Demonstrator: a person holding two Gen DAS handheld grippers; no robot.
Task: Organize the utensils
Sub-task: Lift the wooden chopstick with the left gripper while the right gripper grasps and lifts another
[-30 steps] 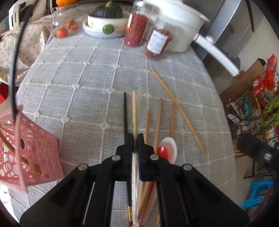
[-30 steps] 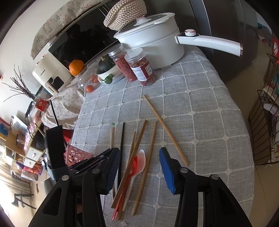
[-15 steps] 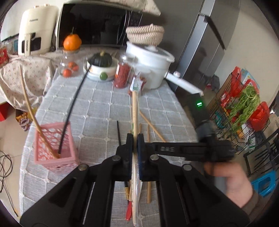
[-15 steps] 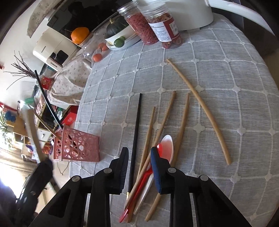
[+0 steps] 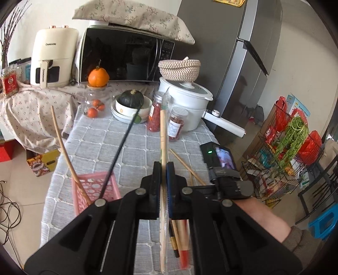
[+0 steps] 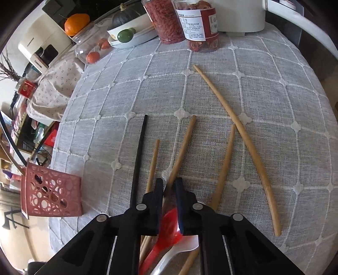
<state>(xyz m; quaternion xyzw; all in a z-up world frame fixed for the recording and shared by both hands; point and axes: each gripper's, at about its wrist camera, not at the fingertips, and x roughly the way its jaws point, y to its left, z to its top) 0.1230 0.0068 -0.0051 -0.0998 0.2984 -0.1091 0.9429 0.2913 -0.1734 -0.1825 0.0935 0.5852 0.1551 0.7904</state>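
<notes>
My left gripper (image 5: 163, 167) is shut on a wooden chopstick in a clear sleeve (image 5: 163, 131), held up off the table and pointing away from me. Below and to its left stands the pink basket (image 5: 93, 186), with a wooden and a black chopstick leaning in it. My right gripper (image 6: 169, 186) is down at the pile, its jaws closing tight on a wooden chopstick (image 6: 183, 146). Beside it lie a black chopstick (image 6: 138, 156), a thin wooden one (image 6: 153, 162) and two more wooden ones. A red spoon (image 6: 169, 228) and a white spoon (image 6: 179, 251) lie under the jaws.
Two jars (image 6: 181, 19), a white pot (image 5: 186, 105) with a long handle and a bowl holding a squash (image 5: 131, 103) crowd the table's far end. A microwave (image 5: 126, 55) stands behind them. A wire rack (image 5: 285, 152) stands off the right edge. The basket (image 6: 52, 194) stands near the table's left edge.
My left gripper rose and tilted up with the sleeved chopstick, bringing the basket below it. My right gripper sank to the pile and its wide jaws closed on a wooden chopstick.
</notes>
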